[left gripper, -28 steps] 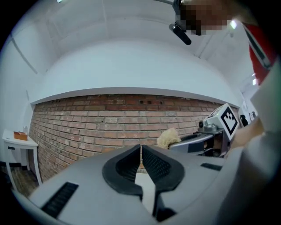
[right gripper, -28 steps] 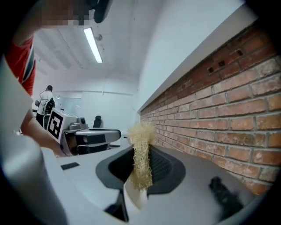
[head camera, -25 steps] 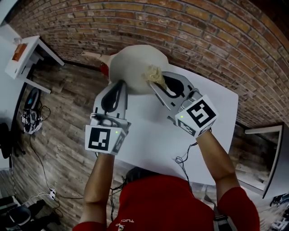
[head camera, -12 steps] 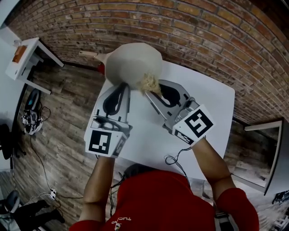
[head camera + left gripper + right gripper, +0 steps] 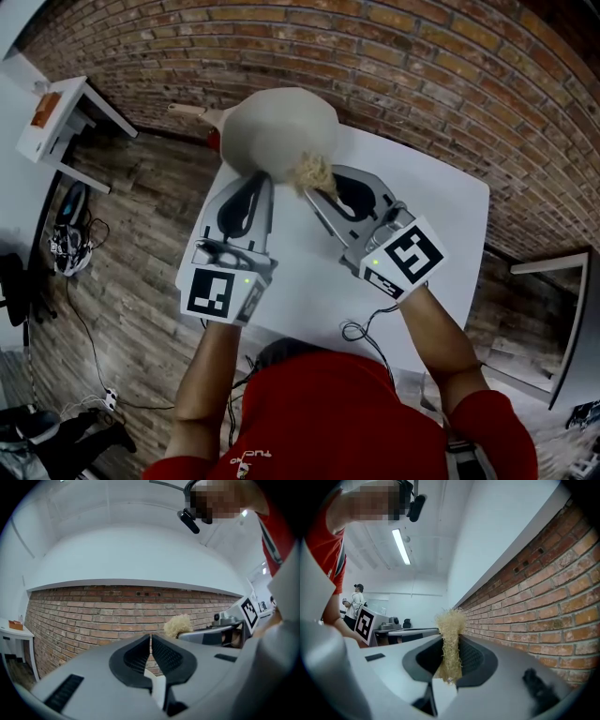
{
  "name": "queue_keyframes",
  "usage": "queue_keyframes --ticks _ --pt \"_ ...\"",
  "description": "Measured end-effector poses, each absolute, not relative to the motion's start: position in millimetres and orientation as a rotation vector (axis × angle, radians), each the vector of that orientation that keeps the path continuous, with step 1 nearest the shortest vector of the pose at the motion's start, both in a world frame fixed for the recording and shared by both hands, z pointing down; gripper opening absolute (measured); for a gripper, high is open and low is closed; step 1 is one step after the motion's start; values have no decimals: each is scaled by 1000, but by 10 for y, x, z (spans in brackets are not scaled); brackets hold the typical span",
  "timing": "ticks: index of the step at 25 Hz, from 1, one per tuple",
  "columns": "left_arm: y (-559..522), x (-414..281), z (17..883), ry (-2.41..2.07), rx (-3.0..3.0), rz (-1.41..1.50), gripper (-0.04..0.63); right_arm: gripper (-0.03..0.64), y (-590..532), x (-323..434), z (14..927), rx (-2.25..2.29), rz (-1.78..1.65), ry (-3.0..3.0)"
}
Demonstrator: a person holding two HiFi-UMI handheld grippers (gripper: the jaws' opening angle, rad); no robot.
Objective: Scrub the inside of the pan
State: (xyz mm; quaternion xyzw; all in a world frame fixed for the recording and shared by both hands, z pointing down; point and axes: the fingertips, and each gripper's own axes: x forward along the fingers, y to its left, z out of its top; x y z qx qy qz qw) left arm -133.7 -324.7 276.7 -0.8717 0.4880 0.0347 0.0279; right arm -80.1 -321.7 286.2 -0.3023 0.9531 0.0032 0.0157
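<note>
A cream pan (image 5: 277,127) with a wooden handle (image 5: 192,111) pointing left sits at the far left corner of the white table (image 5: 441,225). My right gripper (image 5: 315,187) is shut on a straw-coloured fibre scrubber (image 5: 314,172), which touches the pan's near right edge. In the right gripper view the scrubber (image 5: 451,639) stands up out of the shut jaws. My left gripper (image 5: 261,180) points at the pan's near rim; its jaws (image 5: 150,641) are shut with nothing seen between them. Neither gripper view shows the pan. The scrubber (image 5: 178,626) shows in the left gripper view too.
A brick wall (image 5: 422,75) runs behind the table. A small white side table (image 5: 56,122) stands at the far left on the wood floor. Something red (image 5: 214,141) shows under the pan's left side. Cables (image 5: 84,309) lie on the floor at left.
The right gripper drew the scrubber from higher on the pan's right side down to its near right edge. The left gripper has hardly moved.
</note>
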Motion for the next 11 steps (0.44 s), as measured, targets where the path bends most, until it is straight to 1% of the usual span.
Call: queue_keyframes --ticks 11 --pt "-3215 -1348 2823 1512 -2695 100 25 86 -3193 -808 2885 -937 -3 2965"
